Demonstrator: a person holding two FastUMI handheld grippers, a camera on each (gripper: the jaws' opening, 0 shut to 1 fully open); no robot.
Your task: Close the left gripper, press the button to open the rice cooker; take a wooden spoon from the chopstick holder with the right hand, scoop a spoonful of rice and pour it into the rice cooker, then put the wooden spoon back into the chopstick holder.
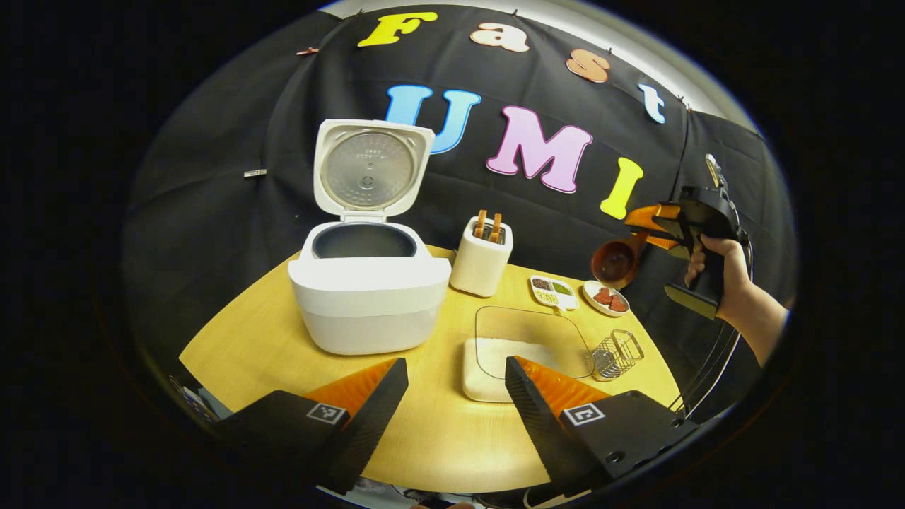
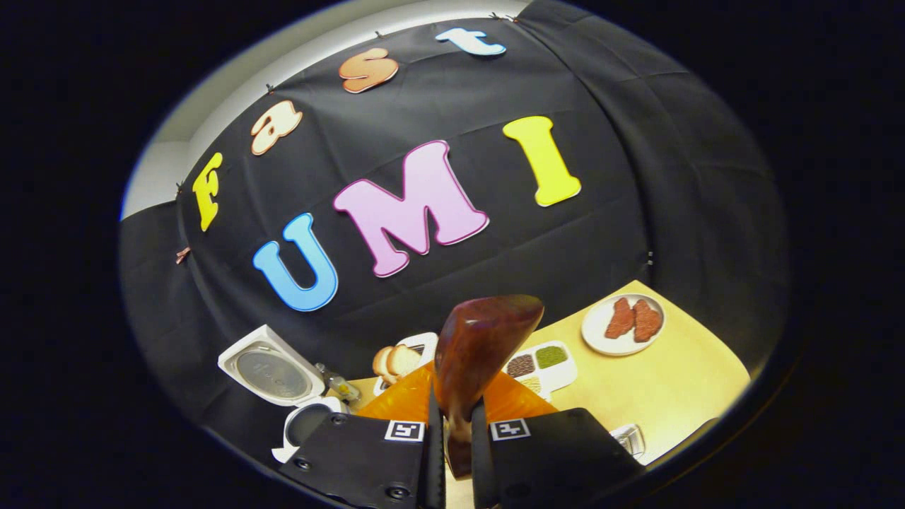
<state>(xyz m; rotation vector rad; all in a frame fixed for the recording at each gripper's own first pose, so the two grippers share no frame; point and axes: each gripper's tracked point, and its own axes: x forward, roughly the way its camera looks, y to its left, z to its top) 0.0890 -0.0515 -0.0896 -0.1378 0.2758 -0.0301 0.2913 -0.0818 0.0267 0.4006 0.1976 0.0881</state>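
The white rice cooker (image 1: 368, 297) stands on the round wooden table (image 1: 438, 431) with its lid (image 1: 369, 170) raised and its dark inner pot (image 1: 364, 242) showing. The white chopstick holder (image 1: 481, 256) sits just right of it, with wooden handles sticking out. A flat white container of rice (image 1: 520, 357) with a clear lid lies in front. My left gripper (image 1: 456, 396) hovers open low over the table's near side. My right gripper (image 2: 454, 431) is shut on the wooden spoon (image 2: 477, 353), held high at the right of the table; the spoon's bowl (image 1: 616, 261) tilts toward the table.
A small divided dish of grains (image 1: 553, 291) and a white plate with red pieces (image 1: 608, 298) lie right of the holder. A little wire basket (image 1: 616, 353) stands by the rice container. A hand (image 1: 721, 272) grips the right gripper's handle.
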